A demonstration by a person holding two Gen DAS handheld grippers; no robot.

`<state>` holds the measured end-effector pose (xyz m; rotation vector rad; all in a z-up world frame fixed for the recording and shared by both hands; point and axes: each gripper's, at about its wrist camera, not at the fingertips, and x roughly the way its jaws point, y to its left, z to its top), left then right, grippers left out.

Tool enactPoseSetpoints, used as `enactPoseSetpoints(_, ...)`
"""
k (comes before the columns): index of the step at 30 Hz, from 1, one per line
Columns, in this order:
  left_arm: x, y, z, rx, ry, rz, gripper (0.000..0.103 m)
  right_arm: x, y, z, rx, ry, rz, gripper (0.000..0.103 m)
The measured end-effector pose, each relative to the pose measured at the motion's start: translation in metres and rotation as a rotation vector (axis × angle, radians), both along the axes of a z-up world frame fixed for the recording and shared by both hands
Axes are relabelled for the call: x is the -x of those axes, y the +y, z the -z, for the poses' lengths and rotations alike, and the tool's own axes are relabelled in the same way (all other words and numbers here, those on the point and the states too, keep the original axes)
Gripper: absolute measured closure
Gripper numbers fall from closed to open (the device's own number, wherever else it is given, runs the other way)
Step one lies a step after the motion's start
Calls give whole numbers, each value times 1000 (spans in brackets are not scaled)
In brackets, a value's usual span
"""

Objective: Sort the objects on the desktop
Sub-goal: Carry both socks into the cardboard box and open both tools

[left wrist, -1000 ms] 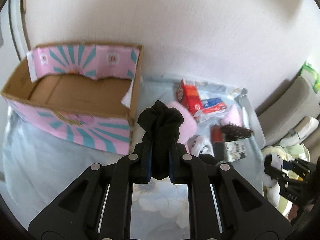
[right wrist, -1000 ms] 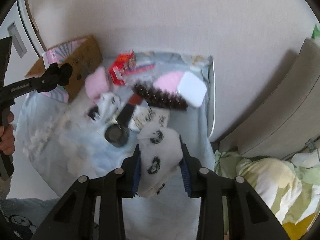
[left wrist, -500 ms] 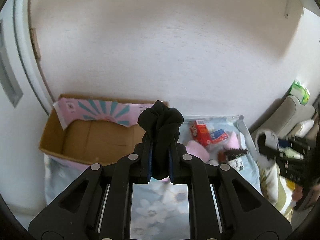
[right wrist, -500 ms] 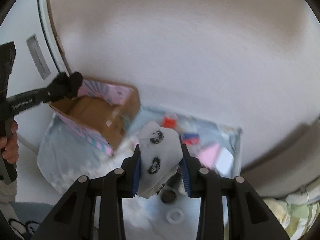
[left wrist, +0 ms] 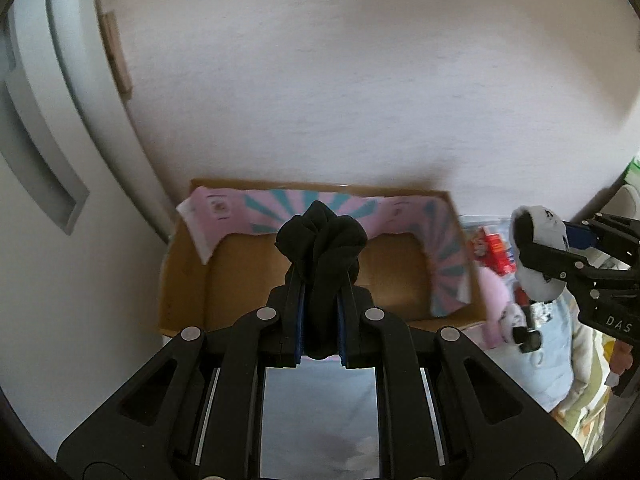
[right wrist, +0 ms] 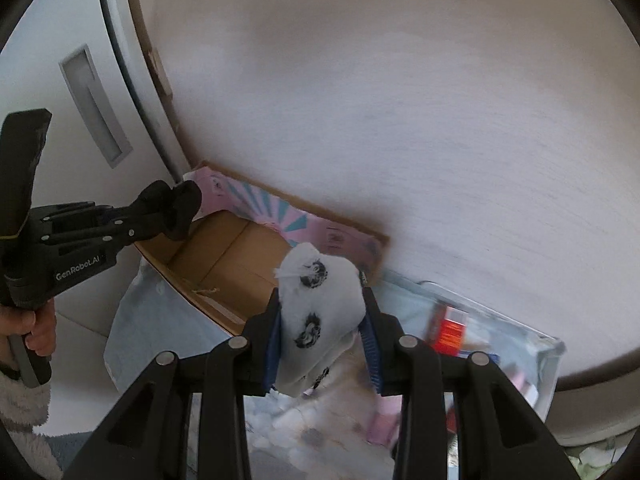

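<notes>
My left gripper [left wrist: 320, 292] is shut on a bunched black sock [left wrist: 321, 240] and holds it in the air over the near side of an open cardboard box [left wrist: 248, 272] with pink and teal flaps. It also shows in the right wrist view [right wrist: 176, 210]. My right gripper [right wrist: 322, 320] is shut on a white sock with black prints [right wrist: 318, 308], raised to the right of the box [right wrist: 236, 252]. In the left wrist view this sock [left wrist: 538, 256] hangs at the right edge.
The box stands against a white wall on a pale blue floral cloth [left wrist: 320, 412]. To its right lie a red carton [left wrist: 494, 248], a pink pad [left wrist: 496, 300] and a dark brush handle [left wrist: 528, 332]. A white door [right wrist: 60, 92] is at the left.
Both grippers have lifted and swung left toward the box, each still holding its sock. The box now sits straight ahead of the left gripper; the right gripper has come close beside it.
</notes>
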<state>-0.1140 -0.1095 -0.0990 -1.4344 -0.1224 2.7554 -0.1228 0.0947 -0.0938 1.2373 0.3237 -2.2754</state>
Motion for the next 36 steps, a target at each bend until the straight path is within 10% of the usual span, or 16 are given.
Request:
enactPoseSetpoints(29,29,-39,57,6,-102,63,90,34,-81,72,-86,-160,68,62)
enactPoseSetpoints(31,26,-34,50,-8,-76,96,70,31,-85,71,-122,-122,64,43)
enactPoseSetpoints(33,23,-28,45,46,-48,82,2,27,-89,71,-148,-91,54,19)
enactPoseSetpoints(36,10,-25,26,90,69,65,0,20,-88,67,-128,-60,44,19)
